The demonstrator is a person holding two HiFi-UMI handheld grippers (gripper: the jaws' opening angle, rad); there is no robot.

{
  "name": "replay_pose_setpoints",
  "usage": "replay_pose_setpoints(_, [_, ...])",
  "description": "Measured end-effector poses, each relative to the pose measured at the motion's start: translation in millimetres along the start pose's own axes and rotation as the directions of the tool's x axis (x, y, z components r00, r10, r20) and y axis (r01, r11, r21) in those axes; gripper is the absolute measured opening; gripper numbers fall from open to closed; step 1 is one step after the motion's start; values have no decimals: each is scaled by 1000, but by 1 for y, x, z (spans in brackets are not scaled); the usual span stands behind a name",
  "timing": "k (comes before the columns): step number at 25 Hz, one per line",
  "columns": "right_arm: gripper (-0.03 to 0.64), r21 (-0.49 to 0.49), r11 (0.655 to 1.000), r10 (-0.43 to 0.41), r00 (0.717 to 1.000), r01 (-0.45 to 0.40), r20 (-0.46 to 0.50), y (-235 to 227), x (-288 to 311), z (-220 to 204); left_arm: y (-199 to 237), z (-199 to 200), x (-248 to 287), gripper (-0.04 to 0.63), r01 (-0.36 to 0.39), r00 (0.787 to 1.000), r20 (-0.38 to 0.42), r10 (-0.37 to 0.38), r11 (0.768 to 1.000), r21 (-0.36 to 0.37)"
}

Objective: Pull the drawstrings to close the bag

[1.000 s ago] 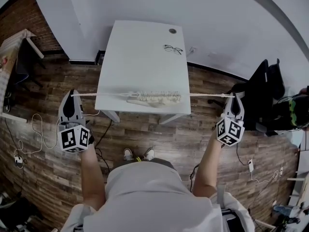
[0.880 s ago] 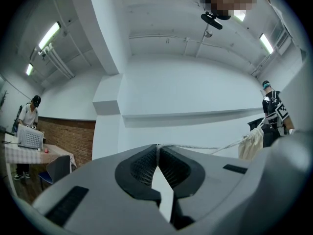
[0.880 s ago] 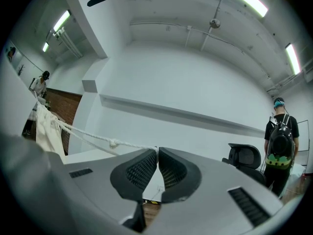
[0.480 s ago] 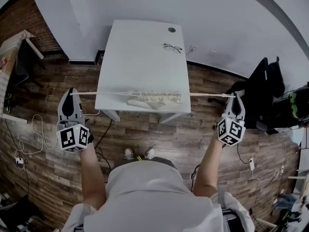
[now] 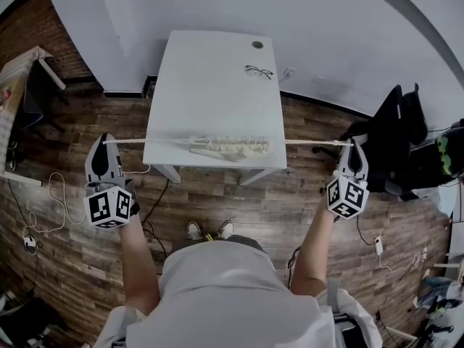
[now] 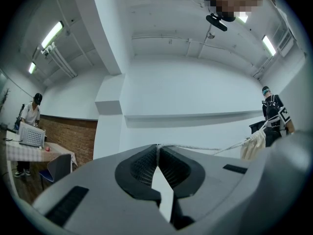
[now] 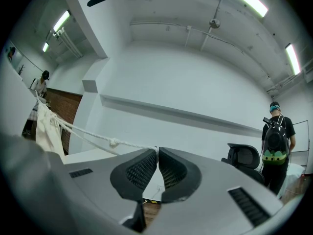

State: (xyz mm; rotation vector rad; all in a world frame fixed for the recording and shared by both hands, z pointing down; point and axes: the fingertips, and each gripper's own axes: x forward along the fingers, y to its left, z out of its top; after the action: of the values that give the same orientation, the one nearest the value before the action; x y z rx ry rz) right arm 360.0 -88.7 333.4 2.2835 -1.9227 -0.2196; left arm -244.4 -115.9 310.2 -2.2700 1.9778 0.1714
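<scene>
Bag point(image 5: 232, 148), cream cloth ruffled, twisted drawstrings point(image 5: 156, 141) taut, left gripper point(image 5: 105, 143) and right gripper point(image 5: 353, 146) ribbed fingers point(image 7: 139, 170) pinching their ends.

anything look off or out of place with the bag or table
Nothing stands out. The bag is bunched tight near the front edge of the table, its drawstrings running taut and straight to the left hand-held gripper and the right hand-held gripper, both shut on them. Glasses lie farther back; no spill or damage.

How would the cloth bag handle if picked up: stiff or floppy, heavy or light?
Probably floppy: the bag is bunched into folds at its gathered mouth. Likely light: the thin cords run nearly straight between left gripper and right gripper despite the bag hanging on them.
</scene>
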Motion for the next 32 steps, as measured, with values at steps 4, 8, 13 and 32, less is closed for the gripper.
replay_pose_setpoints(4, [43,1,1000,2,1000,-2,-3,0,0,-2,0,-1,-1,18,-1,1000,-3,1,1000,1])
replay_pose_setpoints(8, [41,12,1000,6,1000,-6,-4,2,3,-4,2,-1,-3,18,-5,1000,-7,5,1000,9])
replay_pose_setpoints(13, [41,9,1000,17,1000,-17,-7,8,5,-4,8,3,-6,18,-15,1000,-7,15,1000,14])
replay_pose_setpoints(32, [42,-9,1000,15,1000,-15,-4,11,13,-3,17,1,2,18,-20,1000,7,20,1000,-18])
